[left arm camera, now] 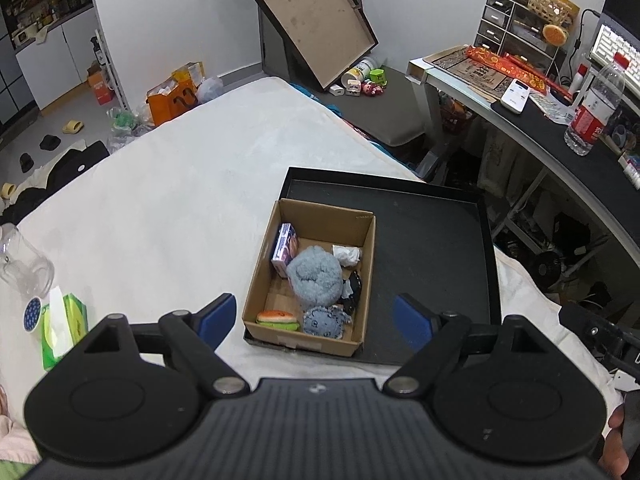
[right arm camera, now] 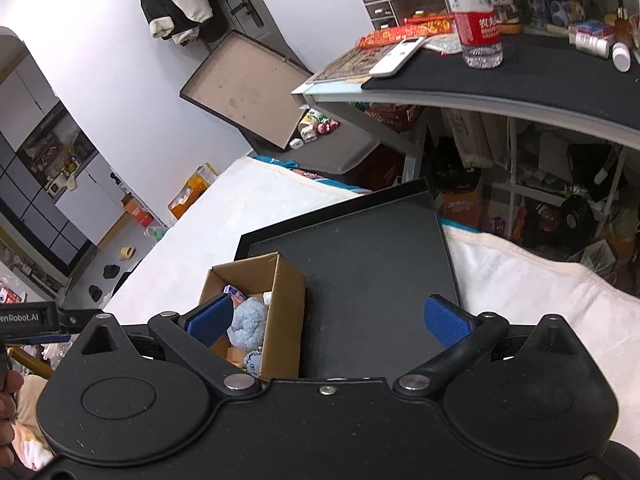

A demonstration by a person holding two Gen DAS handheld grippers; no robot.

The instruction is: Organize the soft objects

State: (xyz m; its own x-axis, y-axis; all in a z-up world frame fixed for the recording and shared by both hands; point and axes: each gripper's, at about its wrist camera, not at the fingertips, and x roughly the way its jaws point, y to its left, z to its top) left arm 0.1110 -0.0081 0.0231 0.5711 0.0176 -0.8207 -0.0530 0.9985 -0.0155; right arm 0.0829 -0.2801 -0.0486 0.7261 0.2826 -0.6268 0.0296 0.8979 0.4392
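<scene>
A brown cardboard box (left arm camera: 362,240) stands in the left part of a shallow black tray (left arm camera: 432,240) on a white bed. Inside lie a fluffy blue-grey plush (left arm camera: 316,278), a small blue plush face (left arm camera: 322,322), a toy burger (left arm camera: 278,319), a purple carton (left arm camera: 285,248), a crumpled white tissue (left arm camera: 347,254) and something black (left arm camera: 354,292). My left gripper (left arm camera: 316,318) hovers above the box's near end, open and holding nothing. My right gripper (right arm camera: 328,318) is also open and holds nothing; it hangs over the tray (right arm camera: 372,272) just right of the box (right arm camera: 286,292), where the blue-grey plush (right arm camera: 248,322) shows.
A green tissue pack (left arm camera: 64,324) and a clear glass jar (left arm camera: 22,264) lie on the bed (left arm camera: 180,184) at the left. A desk (left arm camera: 560,136) with a water bottle (left arm camera: 592,112) and a remote (left arm camera: 516,96) stands at the right. A big open box lid (left arm camera: 316,20) leans against the far wall.
</scene>
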